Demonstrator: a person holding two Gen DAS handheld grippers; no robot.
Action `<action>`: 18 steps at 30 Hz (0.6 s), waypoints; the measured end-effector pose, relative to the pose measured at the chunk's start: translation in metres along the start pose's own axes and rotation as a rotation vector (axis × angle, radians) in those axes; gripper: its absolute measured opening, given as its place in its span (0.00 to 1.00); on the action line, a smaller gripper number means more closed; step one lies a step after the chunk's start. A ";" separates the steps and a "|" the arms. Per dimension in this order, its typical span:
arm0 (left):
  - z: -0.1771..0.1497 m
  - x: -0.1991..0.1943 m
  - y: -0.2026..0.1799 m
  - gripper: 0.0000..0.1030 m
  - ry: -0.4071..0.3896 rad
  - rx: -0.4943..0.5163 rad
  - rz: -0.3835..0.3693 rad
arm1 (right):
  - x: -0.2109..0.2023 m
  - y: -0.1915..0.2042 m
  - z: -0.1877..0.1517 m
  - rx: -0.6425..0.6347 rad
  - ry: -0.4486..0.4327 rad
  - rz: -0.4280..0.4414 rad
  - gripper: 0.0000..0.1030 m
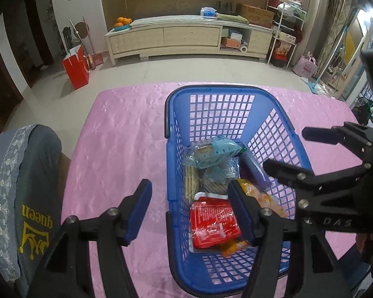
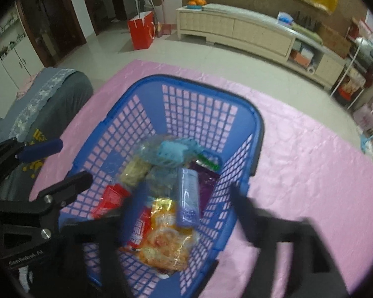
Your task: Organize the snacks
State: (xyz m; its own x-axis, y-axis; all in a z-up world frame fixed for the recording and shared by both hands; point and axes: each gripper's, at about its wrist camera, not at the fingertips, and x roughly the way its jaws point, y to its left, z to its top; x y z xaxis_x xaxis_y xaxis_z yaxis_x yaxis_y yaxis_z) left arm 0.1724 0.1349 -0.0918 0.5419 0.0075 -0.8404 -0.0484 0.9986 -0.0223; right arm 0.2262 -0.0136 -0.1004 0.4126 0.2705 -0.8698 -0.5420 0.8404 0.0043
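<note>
Both pairs of jaws stand apart and empty: our left gripper (image 1: 190, 208) straddles the near-left wall of the blue basket (image 1: 222, 90), our right gripper (image 2: 184, 208) hangs over the snacks (image 2: 166, 243) piled inside it on the pink cloth (image 1: 116, 134). We judge this the drop-off step done, so next we must lift clear. Both hands tilt steeply down over the basket.

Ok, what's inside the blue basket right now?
The blue basket holds snack packets: a red pack, an orange-yellow bag, a light-blue wrapper, a lavender pack and a purple one. Anything beneath them is covered.
</note>
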 end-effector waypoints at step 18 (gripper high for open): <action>-0.038 -0.061 -0.026 0.66 -0.175 -0.056 -0.018 | -0.068 -0.003 -0.049 0.081 -0.159 -0.035 0.83</action>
State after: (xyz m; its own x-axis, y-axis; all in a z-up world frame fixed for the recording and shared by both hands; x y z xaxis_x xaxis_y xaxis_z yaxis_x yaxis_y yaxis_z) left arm 0.1086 0.1068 -0.0609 0.6804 0.0039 -0.7328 -0.0818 0.9941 -0.0706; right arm 0.1640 -0.0577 -0.0654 0.5440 0.3057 -0.7814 -0.4670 0.8840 0.0207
